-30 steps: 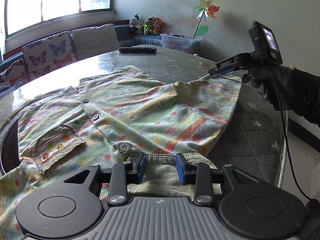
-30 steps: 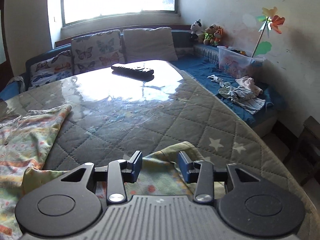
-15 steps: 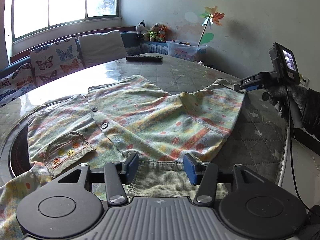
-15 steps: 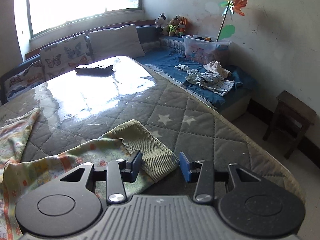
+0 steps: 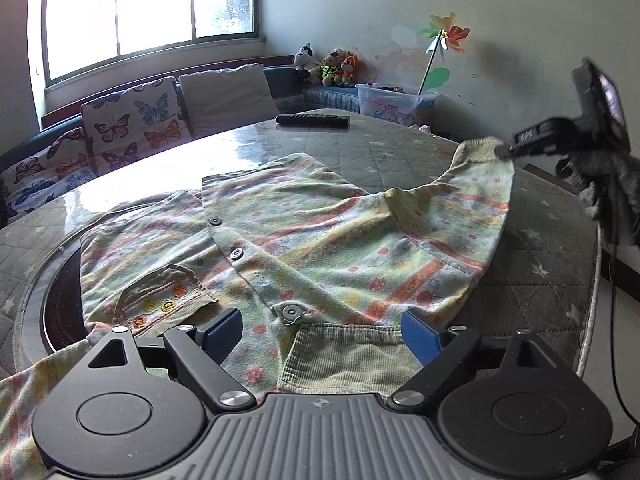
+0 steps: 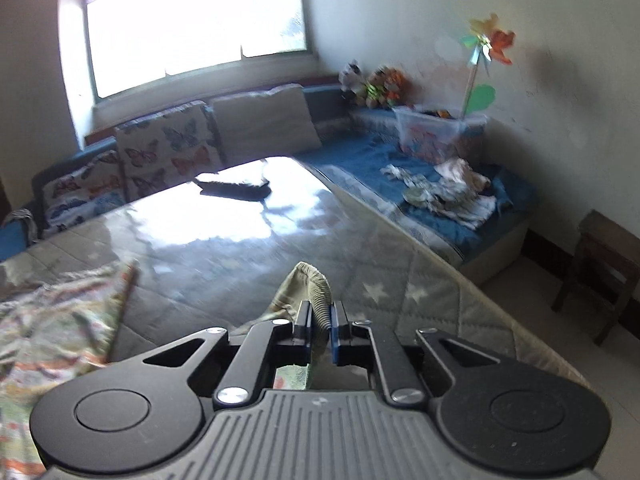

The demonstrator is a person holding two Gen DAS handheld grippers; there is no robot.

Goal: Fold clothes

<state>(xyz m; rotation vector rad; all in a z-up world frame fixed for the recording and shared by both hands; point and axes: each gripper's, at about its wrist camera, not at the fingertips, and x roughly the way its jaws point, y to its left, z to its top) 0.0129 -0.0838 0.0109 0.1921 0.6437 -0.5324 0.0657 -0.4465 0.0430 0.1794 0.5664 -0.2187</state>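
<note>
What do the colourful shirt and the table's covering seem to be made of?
The shirt looks like soft, matte cotton knit, with ribbed cuffs and metal-looking snaps. The table seems covered in quilted fabric under a clear, glossy sheet, probably plastic: stitched diamonds show beneath window glare.

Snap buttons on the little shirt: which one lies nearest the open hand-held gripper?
The lowest snap button, just above the green ribbed hem and between the left hand-held gripper fingers. The other two sit higher up the shirt front.

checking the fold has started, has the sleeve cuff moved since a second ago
Yes. The sleeve cuff, flat on the quilted table before, is now pinched in the right tool and lifted off it.
</note>
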